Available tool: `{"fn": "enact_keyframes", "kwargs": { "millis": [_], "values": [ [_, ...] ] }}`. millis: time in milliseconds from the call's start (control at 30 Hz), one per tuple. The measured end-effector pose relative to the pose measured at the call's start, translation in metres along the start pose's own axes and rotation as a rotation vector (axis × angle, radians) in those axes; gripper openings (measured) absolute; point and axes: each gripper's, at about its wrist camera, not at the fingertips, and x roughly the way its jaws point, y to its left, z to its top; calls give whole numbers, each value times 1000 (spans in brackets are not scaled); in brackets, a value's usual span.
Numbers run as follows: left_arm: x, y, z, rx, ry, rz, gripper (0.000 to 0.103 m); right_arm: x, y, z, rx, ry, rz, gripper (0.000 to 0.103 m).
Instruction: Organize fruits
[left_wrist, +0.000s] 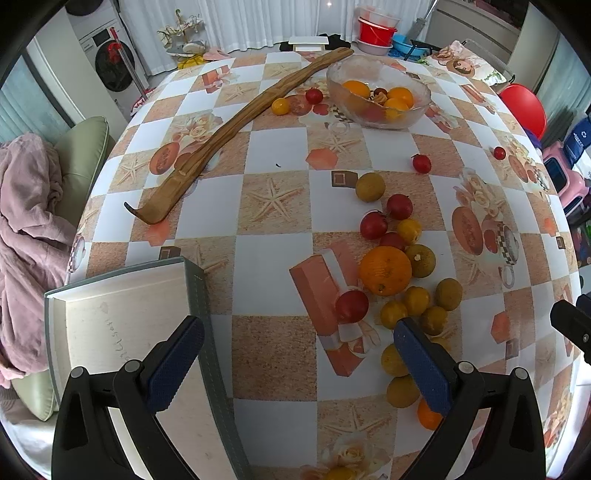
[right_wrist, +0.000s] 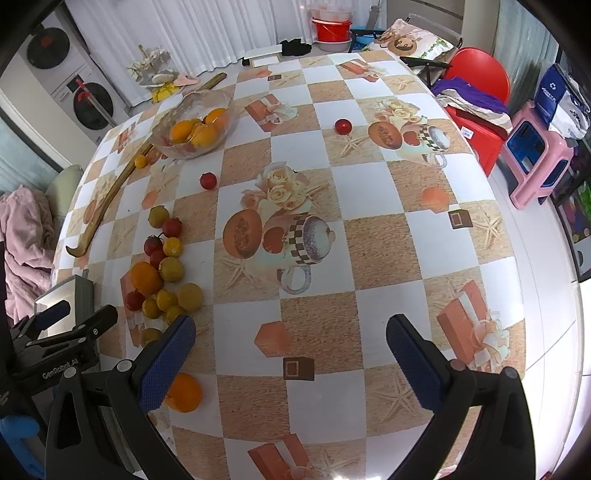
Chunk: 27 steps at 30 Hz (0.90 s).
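A few oranges already sit in the glass bowl (left_wrist: 378, 96) at the table's (right_wrist: 369, 236) far side, but most fruit (left_wrist: 399, 266) is loose near me. My left tool (left_wrist: 295, 365) and right tool (right_wrist: 291, 362) gape wide, holding nothing.

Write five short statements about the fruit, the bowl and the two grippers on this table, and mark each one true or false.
1. The glass bowl holds oranges. True.
2. The left gripper grips a red tomato. False: its jaws are open and hold nothing.
3. The large orange lies on the table among the small loose fruits. True.
4. The wooden stick lies inside the bowl. False: it lies on the table beside the bowl.
5. The right gripper is shut on an orange. False: it is open and empty above the tablecloth.
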Motion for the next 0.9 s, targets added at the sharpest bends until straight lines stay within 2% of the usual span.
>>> {"fn": "enact_keyframes", "kwargs": {
  "millis": [900],
  "values": [
    [6,3,-1,6,4,8,103,1,0,1,-2,9,5,103]
  ]
}}
